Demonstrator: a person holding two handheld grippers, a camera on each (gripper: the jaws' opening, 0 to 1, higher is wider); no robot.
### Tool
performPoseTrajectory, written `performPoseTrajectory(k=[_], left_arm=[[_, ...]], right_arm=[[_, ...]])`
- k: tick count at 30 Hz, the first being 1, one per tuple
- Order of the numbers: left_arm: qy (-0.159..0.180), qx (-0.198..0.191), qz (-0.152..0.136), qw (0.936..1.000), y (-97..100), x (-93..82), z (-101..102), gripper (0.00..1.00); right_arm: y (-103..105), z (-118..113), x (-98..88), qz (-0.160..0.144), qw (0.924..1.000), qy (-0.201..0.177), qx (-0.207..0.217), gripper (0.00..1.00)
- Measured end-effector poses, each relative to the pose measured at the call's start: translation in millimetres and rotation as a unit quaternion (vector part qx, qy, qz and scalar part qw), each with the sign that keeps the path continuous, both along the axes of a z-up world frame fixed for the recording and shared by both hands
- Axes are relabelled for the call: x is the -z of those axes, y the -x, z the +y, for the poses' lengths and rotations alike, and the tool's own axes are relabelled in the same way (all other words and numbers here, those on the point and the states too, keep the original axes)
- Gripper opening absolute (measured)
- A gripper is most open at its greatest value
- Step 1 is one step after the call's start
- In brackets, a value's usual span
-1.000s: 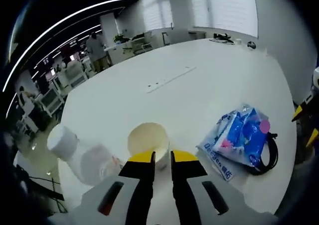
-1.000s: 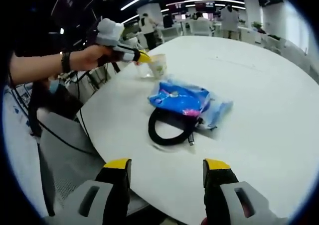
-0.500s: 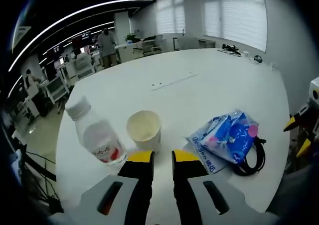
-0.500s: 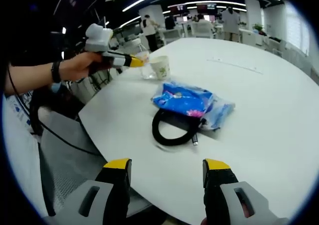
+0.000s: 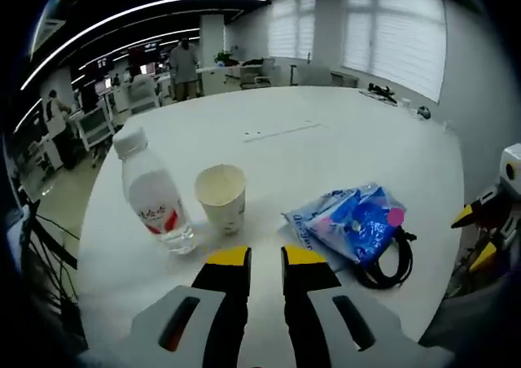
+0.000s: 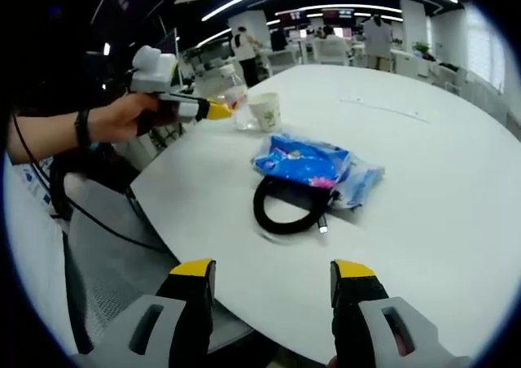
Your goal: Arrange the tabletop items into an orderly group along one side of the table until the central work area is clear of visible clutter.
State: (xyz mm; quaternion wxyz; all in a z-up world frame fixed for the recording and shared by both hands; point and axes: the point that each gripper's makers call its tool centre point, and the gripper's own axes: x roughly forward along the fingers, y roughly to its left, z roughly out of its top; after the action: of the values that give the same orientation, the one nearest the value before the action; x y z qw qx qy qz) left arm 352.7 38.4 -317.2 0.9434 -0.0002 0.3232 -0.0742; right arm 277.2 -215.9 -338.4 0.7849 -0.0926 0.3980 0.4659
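Note:
A clear water bottle (image 5: 155, 197) with a white cap stands upright beside a paper cup (image 5: 221, 195) near the edge of the round white table (image 5: 326, 132). Right of them lies a blue plastic packet (image 5: 350, 221), partly on top of a coiled black cable (image 5: 389, 258). My left gripper (image 5: 264, 258) is shut with nothing between its jaws, a short way back from the cup. My right gripper (image 6: 273, 270) stands wide open off the table's edge, facing the cable (image 6: 289, 205) and the packet (image 6: 313, 163). A hand holds the left gripper (image 6: 218, 110) beside the bottle (image 6: 238, 107) and cup (image 6: 266, 110).
A grey chair (image 6: 106, 246) sits by the table's edge below the person's arm. A long slot (image 5: 281, 130) runs across the middle of the table. Desks, chairs and people stand far behind. The right gripper (image 5: 476, 236) shows at the left gripper view's right edge.
My left gripper has drawn back from the cup, still shut, so the bottle and cup now sit farther ahead. The right gripper has stayed about where it was.

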Motion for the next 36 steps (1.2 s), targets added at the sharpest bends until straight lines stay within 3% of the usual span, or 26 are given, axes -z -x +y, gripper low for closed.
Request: performPoseTrajectory(k=[21, 36], left_arm=[[0.056, -0.004, 0.001, 0.9984, 2.4, -0.5, -39.6, 0.14], [0.105, -0.011, 0.031, 0.9939, 0.1, 18.2, -74.0, 0.17]], right_arm=[[13.6, -12.6, -0.4, 0.003, 0.9998, -0.008, 0.020, 0.57], [11.6, -9.5, -3.5, -0.001, 0.9996, -0.016, 0.022, 0.57]])
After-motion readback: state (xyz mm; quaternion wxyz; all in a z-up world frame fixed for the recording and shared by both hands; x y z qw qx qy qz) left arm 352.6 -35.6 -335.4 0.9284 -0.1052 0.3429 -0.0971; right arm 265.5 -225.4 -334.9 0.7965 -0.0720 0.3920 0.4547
